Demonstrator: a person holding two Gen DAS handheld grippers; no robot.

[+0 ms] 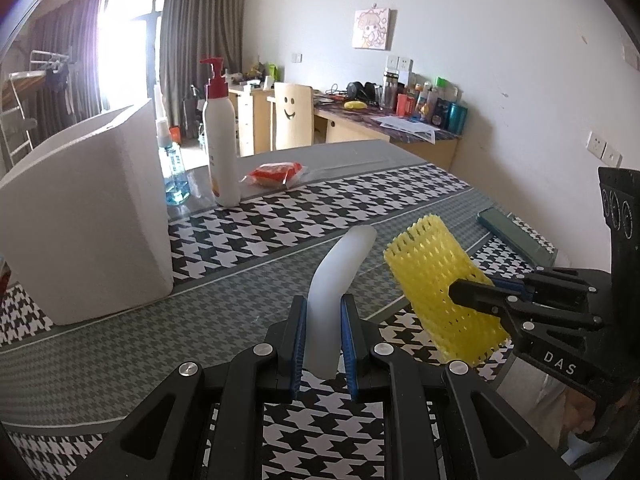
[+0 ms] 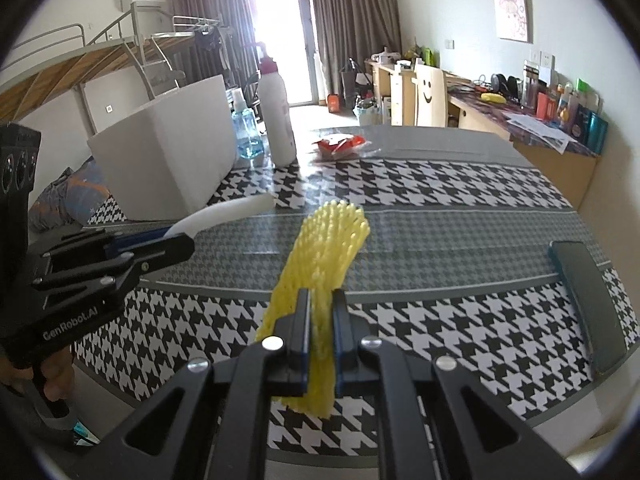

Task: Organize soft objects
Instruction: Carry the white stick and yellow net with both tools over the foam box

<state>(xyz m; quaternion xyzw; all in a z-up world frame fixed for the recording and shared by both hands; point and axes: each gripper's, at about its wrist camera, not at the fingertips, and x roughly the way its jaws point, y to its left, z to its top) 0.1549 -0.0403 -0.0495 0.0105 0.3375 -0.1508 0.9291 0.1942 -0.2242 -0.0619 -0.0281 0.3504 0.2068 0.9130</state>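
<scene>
Carrying both pieces toward the white foam box [image 1: 80, 216], your left tool [image 1: 324, 336] clenches the white foam tube [image 1: 340, 280] and your right tool [image 2: 320, 328] pinches the yellow foam net sleeve [image 2: 324, 248]; either limp piece could snag its rim.

The table [image 1: 280, 220] carries a cloth in black-and-white houndstooth with grey bands. A white pump bottle [image 1: 219, 136] with a red pump head stands upright at the far side. A blue spray bottle [image 1: 173, 172] stands just beside it, near the window side. A red and orange packet [image 1: 276, 174] lies flat on the other side of the pump bottle. A dark flat case [image 2: 588, 300] lies near the table edge, well apart from the bottles. Beyond the table stand a chair [image 1: 293, 116] with a smiley face on its back, a cluttered desk [image 1: 392, 124], and grey curtains [image 1: 200, 32].
</scene>
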